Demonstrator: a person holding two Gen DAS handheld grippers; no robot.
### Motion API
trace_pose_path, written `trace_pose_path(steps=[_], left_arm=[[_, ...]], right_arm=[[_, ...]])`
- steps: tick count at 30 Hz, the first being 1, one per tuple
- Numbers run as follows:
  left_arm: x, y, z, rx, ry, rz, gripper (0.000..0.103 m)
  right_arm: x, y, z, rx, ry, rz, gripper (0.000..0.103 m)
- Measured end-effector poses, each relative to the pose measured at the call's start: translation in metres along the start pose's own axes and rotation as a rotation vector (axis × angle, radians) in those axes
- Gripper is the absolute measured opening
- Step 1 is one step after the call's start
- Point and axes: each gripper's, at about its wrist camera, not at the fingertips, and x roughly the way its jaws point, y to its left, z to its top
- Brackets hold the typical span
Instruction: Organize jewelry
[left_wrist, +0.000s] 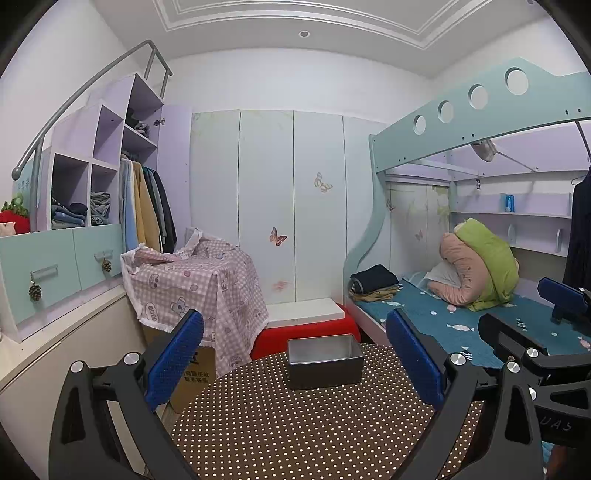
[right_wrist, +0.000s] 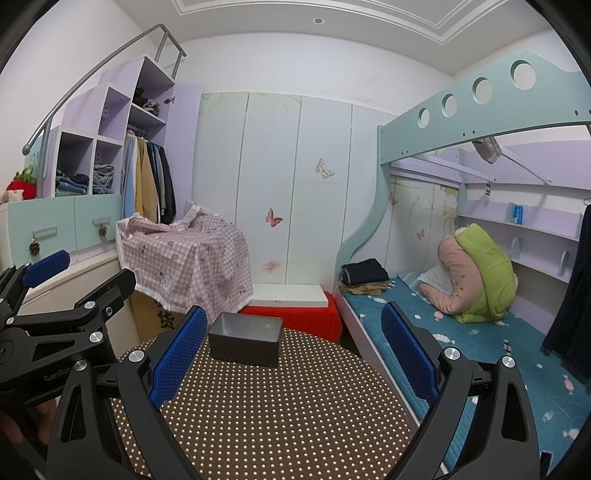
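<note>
Hovering over the near edge of the dotted table (left_wrist: 314, 424), both grippers, side by side and apart. Left gripper (left_wrist: 295, 354) with blue fingers (left_wrist: 173, 358) spread wide, nothing between them. Right gripper (right_wrist: 291, 354) spread wide too, also holding nothing. Probably held open like this to be ready to grab something.

Sitting near the far edge of the table, a dark metal box (left_wrist: 325, 363), open at the top. Touching no gripper. Looks empty inside, though the bottom cannot be seen well. Likely put there to take the jewelry.

No jewelry to be seen on the table in either view. Maybe out of sight, below or behind the cameras; cannot tell.

Long side of the box running left to right across the table, roughly along the far edge. Open top facing up. Seen from the right wrist, turned a little, one corner closer. Easy to drop things in from above, by the look of it.
</note>
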Motion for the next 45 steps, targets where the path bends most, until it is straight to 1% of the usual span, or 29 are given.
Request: trace_pose_path(steps=[45], left_arm=[[0.0025,-0.0027,-0.0025,0.003,0.009,-0.011,0.096]], right_arm=[[-0.0006,-0.0044,0.0006,0.007,0.001,-0.007,0.092]])
